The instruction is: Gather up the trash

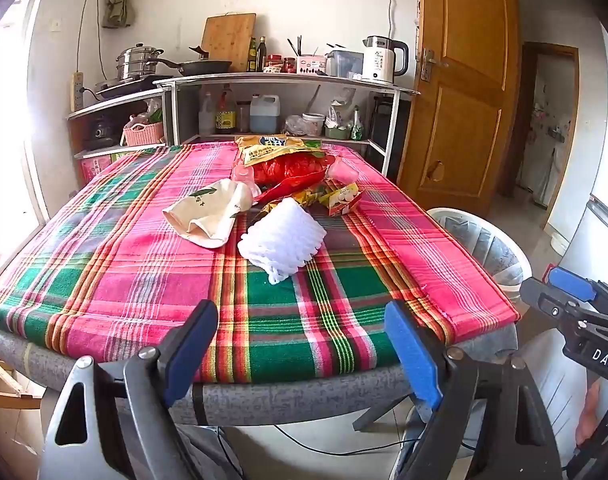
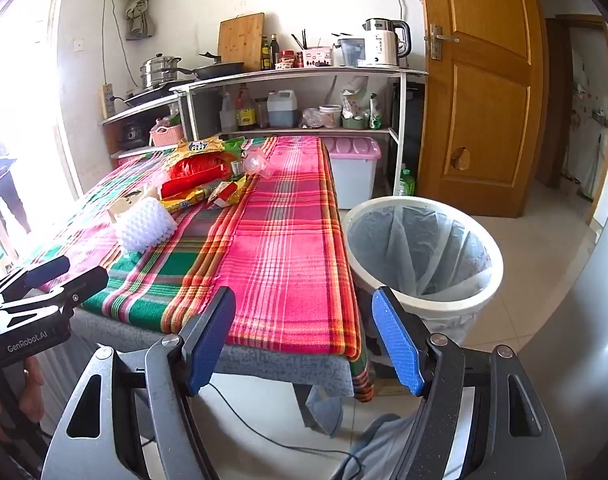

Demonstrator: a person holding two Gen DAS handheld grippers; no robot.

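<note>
Filling the middle of both views is the table under a pink, green and orange plaid cloth (image 1: 144, 280), its trash heaped toward the far end. At right in the right wrist view stands the round white bin lined with a clear plastic bag (image 2: 423, 216), just beside the table's edge; nothing shows inside it but the liner. In the heap, the white foam fruit net (image 1: 282, 236) lies nearest, the cream paper wrapper (image 1: 208, 212) to its left, red and yellow snack bags (image 1: 288, 164) behind. Left gripper (image 1: 300, 344), lower centre, jaws spread wide, empty. Right gripper (image 2: 304, 336), likewise open, holding nothing.
</note>
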